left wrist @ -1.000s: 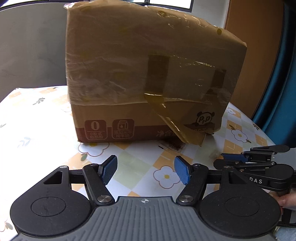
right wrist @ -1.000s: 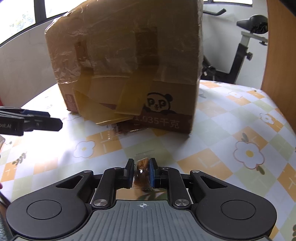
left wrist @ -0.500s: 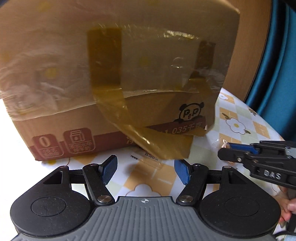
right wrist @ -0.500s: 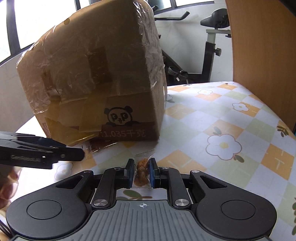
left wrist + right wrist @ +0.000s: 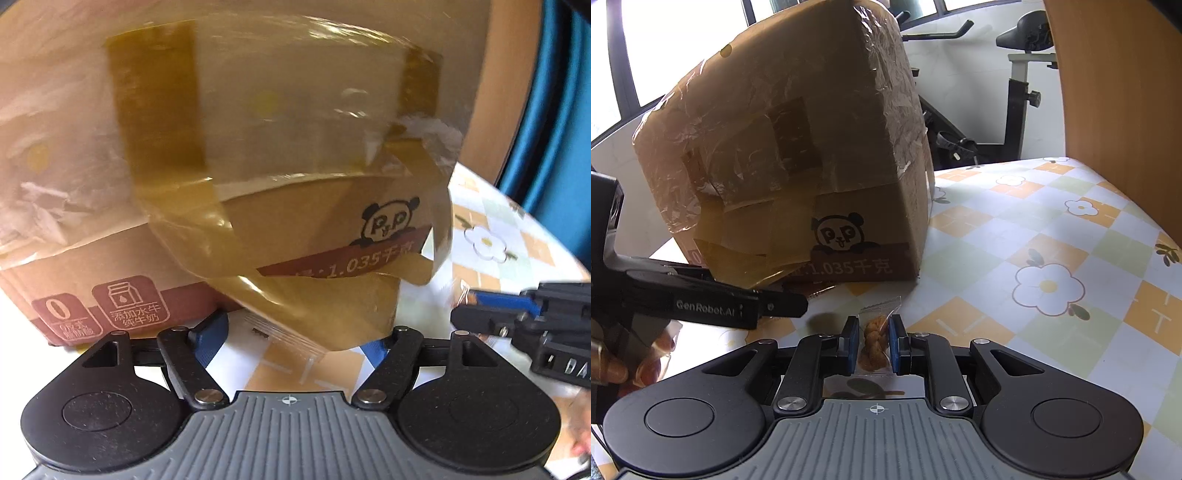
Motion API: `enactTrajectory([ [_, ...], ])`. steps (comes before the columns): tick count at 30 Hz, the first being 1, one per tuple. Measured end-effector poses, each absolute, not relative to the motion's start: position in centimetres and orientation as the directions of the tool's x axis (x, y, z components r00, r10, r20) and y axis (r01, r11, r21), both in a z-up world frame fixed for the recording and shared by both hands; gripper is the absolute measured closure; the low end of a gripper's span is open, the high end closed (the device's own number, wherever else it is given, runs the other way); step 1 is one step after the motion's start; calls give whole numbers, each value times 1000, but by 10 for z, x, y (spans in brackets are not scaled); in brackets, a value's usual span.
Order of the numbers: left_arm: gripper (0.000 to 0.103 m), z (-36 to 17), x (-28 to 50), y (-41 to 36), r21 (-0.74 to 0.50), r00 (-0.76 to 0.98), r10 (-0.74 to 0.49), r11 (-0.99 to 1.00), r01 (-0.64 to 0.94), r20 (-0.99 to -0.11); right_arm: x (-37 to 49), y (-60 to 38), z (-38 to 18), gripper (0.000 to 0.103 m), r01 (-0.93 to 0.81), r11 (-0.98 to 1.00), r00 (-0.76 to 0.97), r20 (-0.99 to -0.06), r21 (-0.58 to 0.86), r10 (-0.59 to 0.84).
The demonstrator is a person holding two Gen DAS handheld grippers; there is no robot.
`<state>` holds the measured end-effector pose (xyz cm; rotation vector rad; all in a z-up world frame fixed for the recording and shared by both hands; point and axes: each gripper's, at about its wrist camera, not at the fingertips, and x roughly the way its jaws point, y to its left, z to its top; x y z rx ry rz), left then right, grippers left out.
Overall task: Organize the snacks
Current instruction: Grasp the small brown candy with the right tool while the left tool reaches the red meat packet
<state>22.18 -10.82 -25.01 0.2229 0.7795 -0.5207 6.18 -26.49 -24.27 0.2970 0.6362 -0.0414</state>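
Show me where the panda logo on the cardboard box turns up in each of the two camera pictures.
Left wrist view: panda logo right of centre, low on the cardboard box.
Right wrist view: panda logo left of centre, near the box's bottom edge.
Shared landmark: the white weight print directly beneath it.

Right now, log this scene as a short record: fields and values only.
surface: table with a flower-check cloth
main item: cardboard box, taped over, panda logo on its side, standing on the table
loose part: tape flap hanging off the box's lower front
right tongs: shut on a snack packet, a clear wrapper with a brown twisted snack inside
left tongs: jaws opening, close to the tape flap, pads not pressing on it
behind the table: exercise bike
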Motion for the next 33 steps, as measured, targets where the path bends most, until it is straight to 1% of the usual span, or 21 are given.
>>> enactTrajectory([
  [2, 28, -252, 220, -111, 26, 606, -354, 850, 527, -713, 62, -265, -243, 87, 128, 956, 805, -591, 263, 55],
  [4, 44, -252, 219, -113, 23, 611, -360, 850, 527, -705, 62, -265, -243, 87, 127, 956, 804, -592, 263, 55],
  [5, 53, -253, 219, -116, 18, 609, -371, 845, 535, -701, 63, -265, -243, 87, 126, 957, 804, -592, 262, 56],
  [11, 59, -254, 214, -118, 0, 605, -390, 840, 542, -694, 62, -265, -244, 87, 131, 955, 805, -591, 268, 55],
  [19, 59, -251, 181, -113, 0, 579, -388, 831, 557, -717, 63, -265, -244, 87, 130, 954, 803, -593, 270, 58],
  [23, 58, -248, 166, -102, -17, 575, -352, 863, 506, -739, 63, -265, -243, 87, 130, 955, 803, -593, 267, 56],
  [26, 54, -247, 162, -99, -28, 574, -321, 887, 460, -753, 63, -264, -244, 87, 129, 956, 803, -593, 264, 55],
  [28, 52, -249, 160, -102, -19, 570, -317, 884, 467, -758, 62, -264, -244, 87, 128, 956, 802, -595, 264, 56],
  [30, 47, -249, 162, -102, -9, 566, -319, 876, 481, -760, 62, -264, -244, 87, 129, 956, 803, -594, 263, 55],
  [33, 46, -245, 163, -92, -20, 569, -337, 871, 490, -750, 62, -265, -244, 87, 130, 956, 803, -594, 262, 54],
])
